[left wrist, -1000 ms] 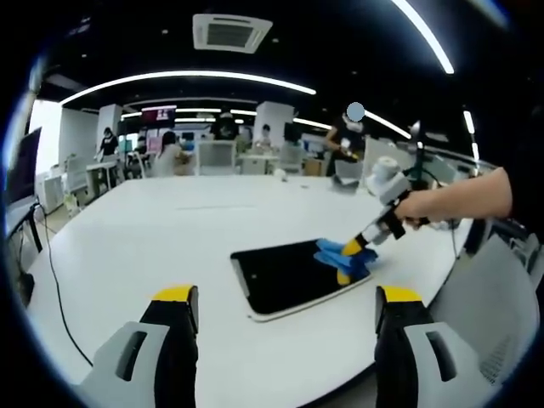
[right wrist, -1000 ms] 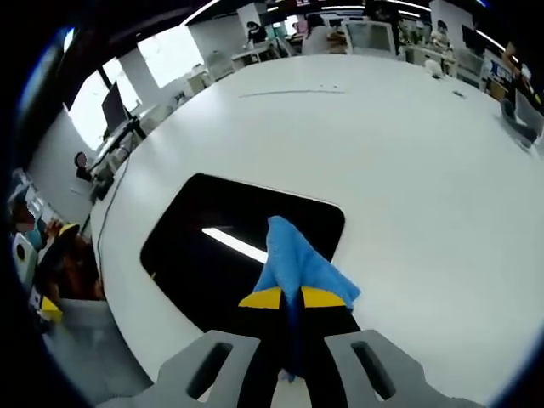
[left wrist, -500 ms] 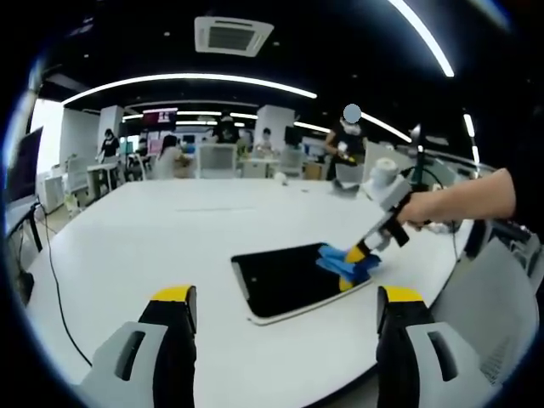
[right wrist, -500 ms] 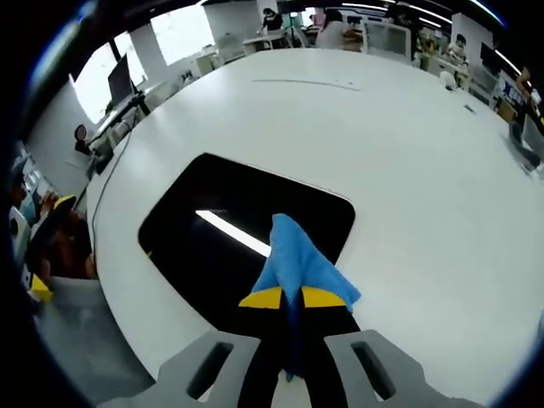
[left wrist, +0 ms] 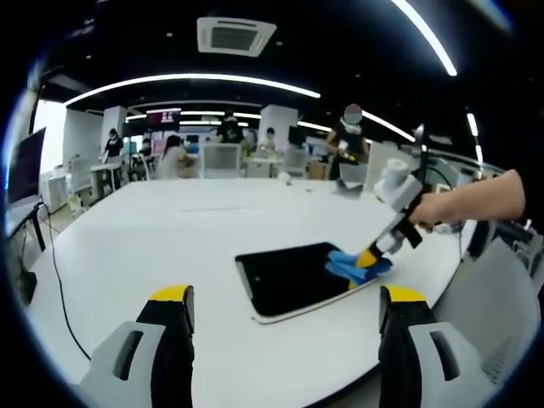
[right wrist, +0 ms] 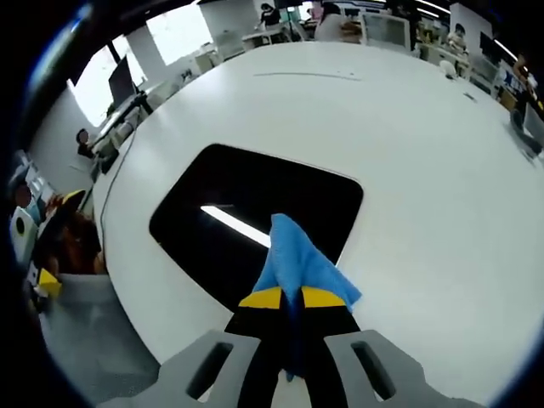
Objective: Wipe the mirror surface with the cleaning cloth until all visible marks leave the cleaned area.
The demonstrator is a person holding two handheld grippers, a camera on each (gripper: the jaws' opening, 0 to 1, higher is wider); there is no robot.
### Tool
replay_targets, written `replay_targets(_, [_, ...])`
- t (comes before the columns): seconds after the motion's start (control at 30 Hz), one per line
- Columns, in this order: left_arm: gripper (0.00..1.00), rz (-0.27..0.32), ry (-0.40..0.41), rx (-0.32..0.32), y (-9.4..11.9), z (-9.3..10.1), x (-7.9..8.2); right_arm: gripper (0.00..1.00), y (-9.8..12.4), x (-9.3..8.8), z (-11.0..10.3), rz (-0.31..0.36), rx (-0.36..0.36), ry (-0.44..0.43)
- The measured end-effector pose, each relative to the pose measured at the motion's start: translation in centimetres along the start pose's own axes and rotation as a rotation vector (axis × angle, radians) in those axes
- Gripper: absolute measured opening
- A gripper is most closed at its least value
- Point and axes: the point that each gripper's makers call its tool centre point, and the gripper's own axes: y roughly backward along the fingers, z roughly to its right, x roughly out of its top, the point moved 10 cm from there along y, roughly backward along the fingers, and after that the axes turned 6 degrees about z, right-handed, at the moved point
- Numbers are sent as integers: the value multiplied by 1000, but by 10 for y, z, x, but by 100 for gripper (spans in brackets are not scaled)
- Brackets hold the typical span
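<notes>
One stroke had carried the cleaning cloth (right wrist: 297,263), pinched in the right gripper (right wrist: 293,299), toward the mirror (right wrist: 255,221) edge, wiping unfinished; left gripper (left wrist: 285,308) hung spread.

no text, label or number can be read in either view.

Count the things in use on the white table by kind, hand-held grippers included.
Mirror: 1
Blue cleaning cloth: 1
Hand-held grippers: 2, the left hand-held gripper and the right hand-held gripper
Total: 4
</notes>
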Motion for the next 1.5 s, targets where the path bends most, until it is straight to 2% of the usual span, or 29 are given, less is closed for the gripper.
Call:
replay_targets(0.17, [89,4,0,-8,0,0,0,1,2,-4,-3,-1,3,-42])
replay_targets(0.37, [88,18,13,-8,0,0,1,1,2,-2,-8,-15,-15,-5])
replay_targets(0.4, [88,19,13,-8,0,0,1,1,1,-2,-7,-15,-22,41])
replay_targets(0.6, [88,24,12,-18,0,1,1,1,-1,-1,-14,-20,-40,70])
replay_targets(0.7, [88,23,14,-17,0,1,1,1,-3,-2,-16,-2,-4,42])
replay_targets(1.0, [88,17,14,-13,0,1,1,1,-9,1,-32,23,34,49])
replay_targets(1.5, [87,24,20,-15,0,1,1,1,-10,1,-35,37,41,98])
